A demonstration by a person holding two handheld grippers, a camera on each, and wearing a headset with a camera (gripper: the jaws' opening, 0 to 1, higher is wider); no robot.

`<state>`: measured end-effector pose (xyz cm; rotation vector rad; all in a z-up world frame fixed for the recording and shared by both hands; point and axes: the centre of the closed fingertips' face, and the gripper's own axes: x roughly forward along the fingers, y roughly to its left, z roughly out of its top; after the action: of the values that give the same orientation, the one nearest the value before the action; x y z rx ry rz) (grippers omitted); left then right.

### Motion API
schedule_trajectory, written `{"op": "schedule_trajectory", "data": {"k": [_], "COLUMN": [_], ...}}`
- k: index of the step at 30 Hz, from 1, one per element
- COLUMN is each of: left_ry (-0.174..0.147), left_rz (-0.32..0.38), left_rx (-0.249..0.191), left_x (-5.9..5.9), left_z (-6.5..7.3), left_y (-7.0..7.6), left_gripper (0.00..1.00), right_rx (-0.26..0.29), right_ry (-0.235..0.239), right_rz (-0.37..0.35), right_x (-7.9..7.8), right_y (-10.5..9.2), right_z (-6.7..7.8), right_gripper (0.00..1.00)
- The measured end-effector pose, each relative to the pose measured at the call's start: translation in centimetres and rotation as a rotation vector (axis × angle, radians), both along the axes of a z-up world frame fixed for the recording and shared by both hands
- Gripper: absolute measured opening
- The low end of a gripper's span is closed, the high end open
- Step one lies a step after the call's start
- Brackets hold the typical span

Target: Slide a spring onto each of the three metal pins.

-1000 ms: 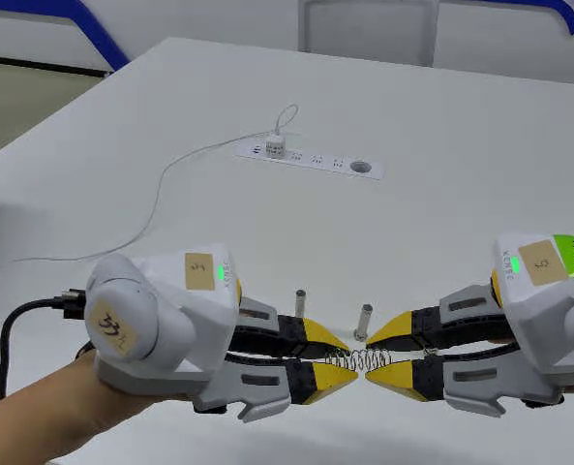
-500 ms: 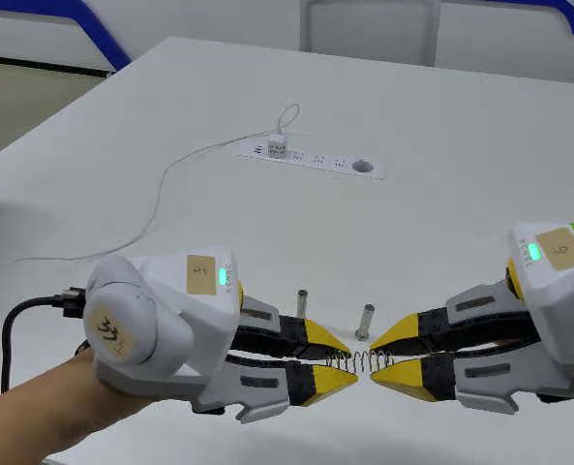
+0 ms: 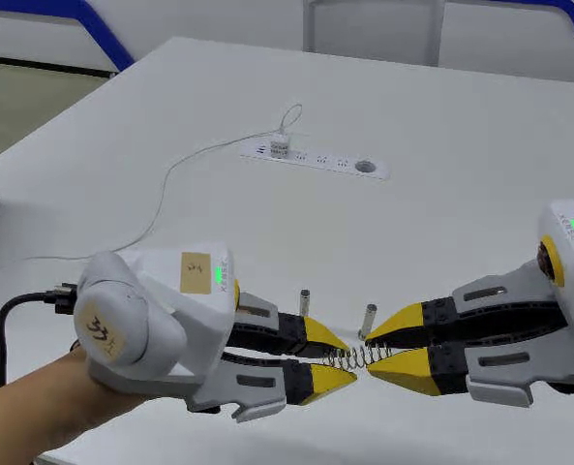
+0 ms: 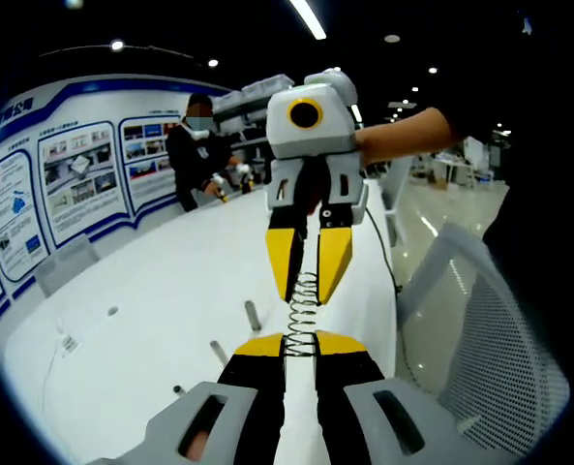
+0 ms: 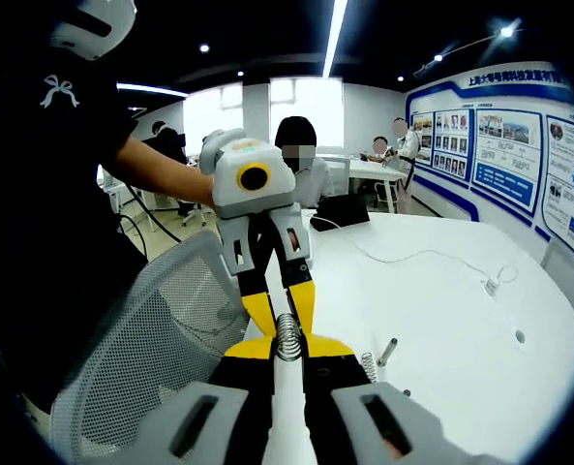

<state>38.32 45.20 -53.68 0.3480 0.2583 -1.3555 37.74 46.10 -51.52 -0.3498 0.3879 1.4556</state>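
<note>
Holding both ends, my grippers share one spring (image 3: 357,356), a thin coil of bright wire hanging just above the smooth white table (image 3: 441,194). Its long axis runs side to side across me, nearly level, with the end toward the right gripper (image 3: 367,352) a little higher. The left gripper (image 3: 350,360) has its black, yellow-tipped jaws drawn in narrow, pinching its end of the coil. The right gripper's jaws are likewise closed down on the other end; in the right gripper view I look straight down the coil's round bore.

Just behind the spring stand two metal pins (image 3: 305,301), short grey cylinders, upright and apart from each other, neither touching the spring. In the right gripper view a small upright coil (image 5: 369,366) stands just beside one pin; I cannot tell whether it sits on a pin of its own.

Farther back lies a flat white power strip (image 3: 316,160), its thin cable (image 3: 161,199) curving off to my left.
</note>
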Motion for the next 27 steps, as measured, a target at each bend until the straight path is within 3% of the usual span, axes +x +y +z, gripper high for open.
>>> {"op": "schedule_trajectory", "data": {"k": [9, 18, 25, 27], "left_ry": [0.022, 0.024, 0.031, 0.059], "left_rz": [0.012, 0.017, 0.034, 0.046], "left_rx": [-0.024, -0.037, -0.039, -0.043], "left_x": [0.0, -0.1, -0.1, -0.1], "left_z": [0.1, 0.2, 0.1, -0.1], "left_y": [0.2, 0.0, 0.2, 0.5], "left_gripper": [0.10, 0.10, 0.10, 0.11], "right_rx": [0.061, 0.131, 0.135, 0.126], "right_ry": [0.034, 0.051, 0.052, 0.042], "right_rz": [-0.036, -0.058, -0.076, -0.078], "right_x": [-0.1, -0.1, -0.1, -0.1], "right_y": [0.5, 1.4, 2.0, 2.2], "right_z": [0.6, 1.8, 1.9, 1.8], "right_gripper": [0.11, 0.11, 0.11, 0.10]}}
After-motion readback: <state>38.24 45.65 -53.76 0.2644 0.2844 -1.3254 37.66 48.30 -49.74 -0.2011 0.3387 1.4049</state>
